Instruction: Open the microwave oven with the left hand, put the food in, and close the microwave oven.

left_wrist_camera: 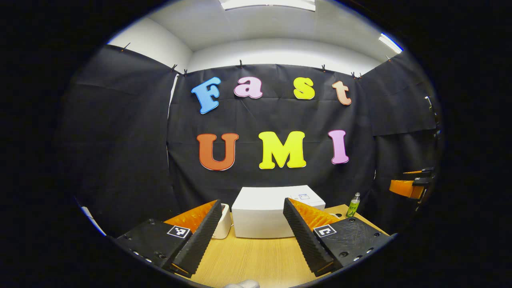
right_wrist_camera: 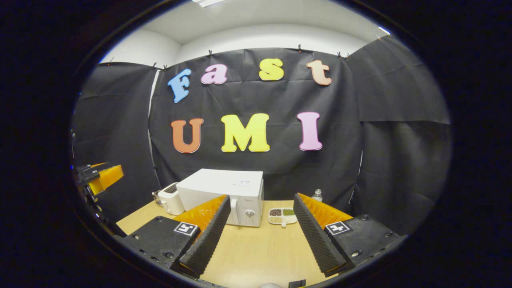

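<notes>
Both your left claw and right claw are wide open and hold nothing, the white box-shaped microwave oven sits shut on the light wooden table, and the little white tray of food waits beside it, so every step is left.

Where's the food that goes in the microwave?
In the right gripper view, the white divided food tray sits on the wooden table, just right of the white microwave oven.

You are working in a staged recording booth, not a home kitchen: black cloth clipped up as walls, a wooden table at lower centre carrying a white microwave, toaster and food tray.
</notes>
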Motion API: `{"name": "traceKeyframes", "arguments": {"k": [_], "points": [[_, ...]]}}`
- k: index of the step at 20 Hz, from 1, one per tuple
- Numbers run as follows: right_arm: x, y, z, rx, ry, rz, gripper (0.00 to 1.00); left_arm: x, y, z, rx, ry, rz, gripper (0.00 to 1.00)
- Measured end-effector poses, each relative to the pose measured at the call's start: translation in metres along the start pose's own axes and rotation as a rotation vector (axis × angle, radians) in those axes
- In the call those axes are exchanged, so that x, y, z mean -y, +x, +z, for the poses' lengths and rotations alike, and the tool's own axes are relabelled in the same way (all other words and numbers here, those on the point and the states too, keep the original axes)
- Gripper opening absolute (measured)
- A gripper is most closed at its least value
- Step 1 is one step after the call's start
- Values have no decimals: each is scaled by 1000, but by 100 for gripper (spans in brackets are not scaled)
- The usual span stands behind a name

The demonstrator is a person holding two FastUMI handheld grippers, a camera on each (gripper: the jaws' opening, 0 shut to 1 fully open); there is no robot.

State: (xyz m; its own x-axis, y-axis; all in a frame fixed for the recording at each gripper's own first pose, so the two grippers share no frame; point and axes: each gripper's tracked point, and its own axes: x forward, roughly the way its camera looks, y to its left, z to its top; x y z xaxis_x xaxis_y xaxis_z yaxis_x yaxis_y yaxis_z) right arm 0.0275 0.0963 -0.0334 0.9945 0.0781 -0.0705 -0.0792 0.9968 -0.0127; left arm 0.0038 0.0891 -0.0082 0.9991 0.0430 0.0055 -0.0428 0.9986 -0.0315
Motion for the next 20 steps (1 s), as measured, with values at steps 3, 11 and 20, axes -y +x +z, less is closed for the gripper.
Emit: {"name": "traceKeyframes", "arguments": {"k": [3, 11, 20], "points": [[8, -7, 8, 16, -9, -21, 92, 9, 0, 3, 5, -11, -23, 96], [25, -16, 24, 44, 12, -66, 92, 29, 2, 16, 28, -12, -76, 96], [34, -21, 32, 67, 19, -87, 92, 40, 6, 23, 42, -16, -104, 88]]}}
